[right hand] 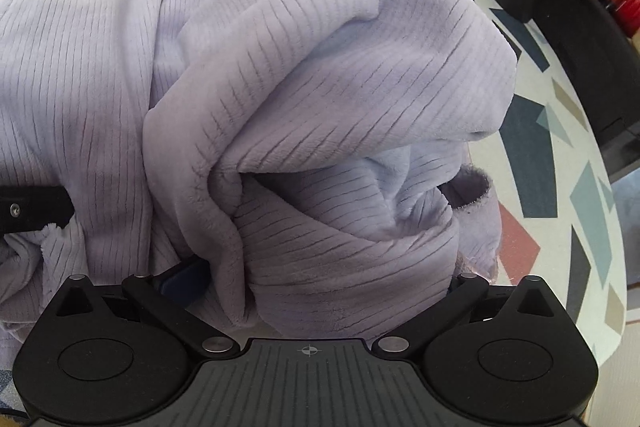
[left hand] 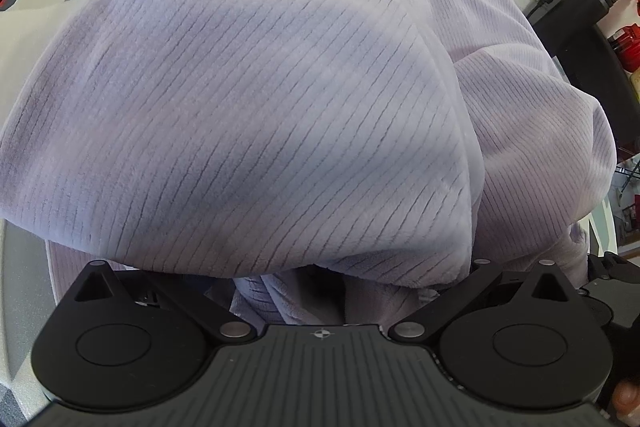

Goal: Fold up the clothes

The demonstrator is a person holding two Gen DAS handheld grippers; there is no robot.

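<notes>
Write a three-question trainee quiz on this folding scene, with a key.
1. True or false: the lilac ribbed garment lies flat and neatly folded.
2. What covers the fingers of the right gripper? A) fabric B) a towel rack C) nothing
3. Fill in: the table has a ______ pattern of coloured shapes.

Key: 1 false, it is bunched and draped over both grippers; 2 A; 3 geometric.

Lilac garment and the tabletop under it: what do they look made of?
Lilac garment: looks like soft ribbed fleece or plush knit, matte, with fine parallel grooves, a fuzzy nap and a fluffy raw-looking edge at the opening.
Tabletop: smooth hard surface, slight sheen, white with printed-looking grey, blue and red shards; could be laminate or a vinyl cover, cannot tell which.
</notes>
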